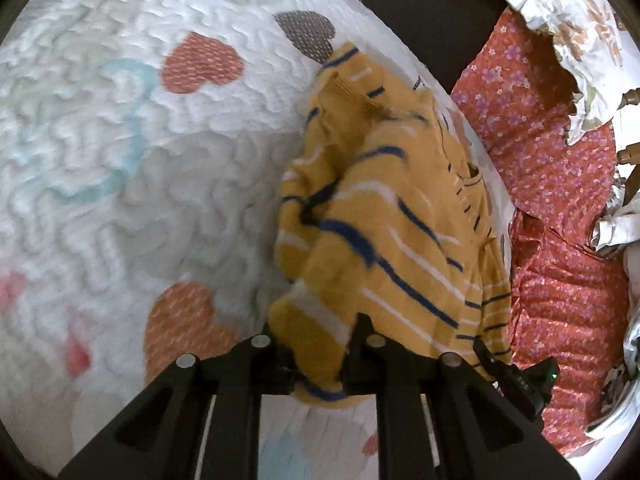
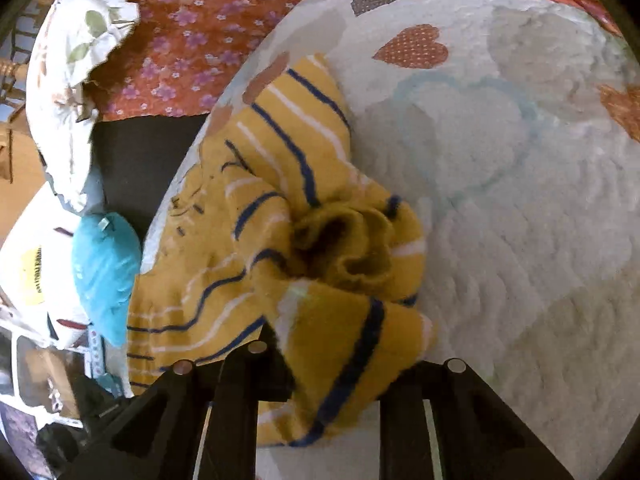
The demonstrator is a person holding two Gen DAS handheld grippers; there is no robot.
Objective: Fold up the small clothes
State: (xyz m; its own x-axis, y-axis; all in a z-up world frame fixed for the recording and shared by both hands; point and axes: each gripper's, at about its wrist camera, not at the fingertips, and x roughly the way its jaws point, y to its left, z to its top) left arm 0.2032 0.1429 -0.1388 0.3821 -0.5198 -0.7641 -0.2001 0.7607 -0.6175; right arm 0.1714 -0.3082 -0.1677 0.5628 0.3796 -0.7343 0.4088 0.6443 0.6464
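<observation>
— Left wrist view first: what is biggest?
— A white quilt with heart patches, spread over a red flowered bedspread. A pale flowered pillow lies at the far edge.
— And the garment?
— A small yellow sweater with navy and white stripes sits bunched on the quilt near its edge.
— The claws?
— The left claw is clamped on a fold of the sweater's hem. From the right wrist, the right claw pinches another lifted corner of the sweater. A teal cushion rests just beside the quilt.
</observation>
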